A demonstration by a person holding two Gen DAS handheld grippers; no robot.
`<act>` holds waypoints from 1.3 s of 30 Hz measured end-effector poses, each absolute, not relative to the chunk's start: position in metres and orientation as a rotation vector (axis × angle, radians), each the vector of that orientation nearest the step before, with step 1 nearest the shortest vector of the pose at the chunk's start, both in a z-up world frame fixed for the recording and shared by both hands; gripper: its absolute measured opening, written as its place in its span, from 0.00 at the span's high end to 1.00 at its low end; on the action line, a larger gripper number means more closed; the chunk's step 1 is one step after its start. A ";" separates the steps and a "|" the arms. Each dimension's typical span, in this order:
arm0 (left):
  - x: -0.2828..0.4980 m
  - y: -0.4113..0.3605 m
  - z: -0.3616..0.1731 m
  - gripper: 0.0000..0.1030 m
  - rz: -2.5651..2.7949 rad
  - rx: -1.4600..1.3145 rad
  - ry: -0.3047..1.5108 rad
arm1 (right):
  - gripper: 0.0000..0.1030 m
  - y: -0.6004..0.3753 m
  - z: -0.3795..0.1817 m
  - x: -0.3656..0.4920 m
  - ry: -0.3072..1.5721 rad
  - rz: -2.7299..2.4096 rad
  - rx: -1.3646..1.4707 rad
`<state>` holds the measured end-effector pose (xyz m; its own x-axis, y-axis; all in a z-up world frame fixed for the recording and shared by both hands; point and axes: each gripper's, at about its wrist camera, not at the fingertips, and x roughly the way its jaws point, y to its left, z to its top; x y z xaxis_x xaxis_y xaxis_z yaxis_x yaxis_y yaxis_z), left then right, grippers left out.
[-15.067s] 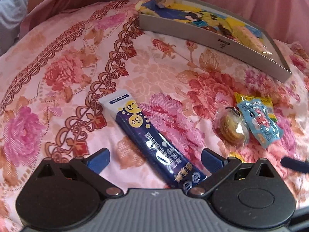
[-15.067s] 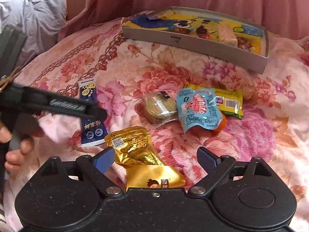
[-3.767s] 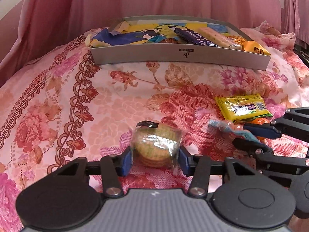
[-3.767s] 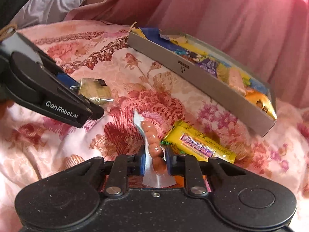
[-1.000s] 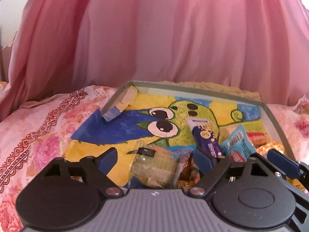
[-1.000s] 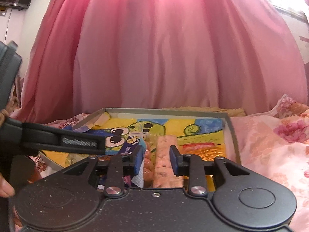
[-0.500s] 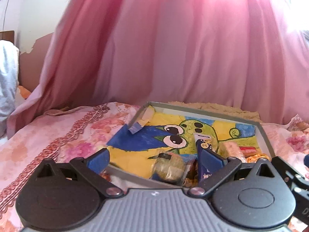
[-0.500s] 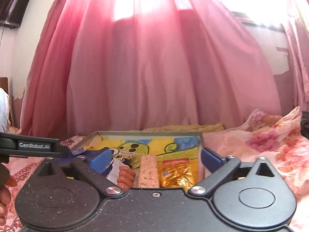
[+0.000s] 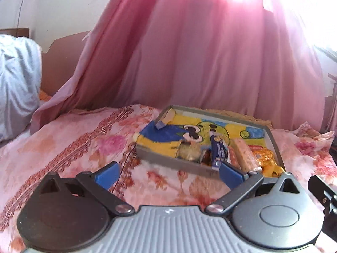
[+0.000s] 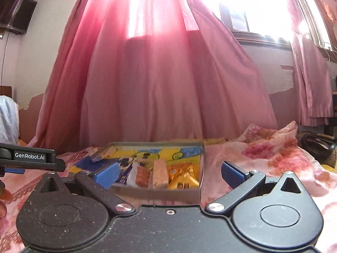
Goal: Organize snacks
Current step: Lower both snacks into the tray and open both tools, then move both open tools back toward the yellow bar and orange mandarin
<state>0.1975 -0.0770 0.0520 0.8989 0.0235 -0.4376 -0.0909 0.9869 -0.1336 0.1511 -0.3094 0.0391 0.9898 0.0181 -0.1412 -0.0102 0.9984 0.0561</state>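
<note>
A grey cardboard tray with a cartoon-printed floor lies on the floral bedspread. Inside it I see a clear-wrapped biscuit pack, a dark blue bar, a pale wafer bar and a gold packet. My left gripper hangs open and empty in front of the tray's near wall. In the right wrist view the same tray holds a sausage pack, the wafer bar and the gold packet. My right gripper stands open and empty before it.
Pink curtains hang right behind the tray, with a bright window beyond. A pale grey pillow lies at the far left. The other gripper's arm crosses the left edge of the right wrist view. Floral bedspread spreads left of the tray.
Both grippers have pulled back and up from the tray, open and empty. The biscuit pack and the sausage pack, let go about a second ago, stay in the tray.
</note>
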 end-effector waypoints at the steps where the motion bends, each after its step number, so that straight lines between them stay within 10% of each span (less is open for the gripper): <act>1: 0.190 -0.076 0.051 0.00 0.061 -0.158 0.452 | 0.01 -0.308 0.038 0.143 0.151 0.014 0.051; 39: 0.068 -0.039 0.003 0.00 0.040 -0.076 0.539 | 0.01 -0.269 0.007 0.059 0.531 -0.030 0.034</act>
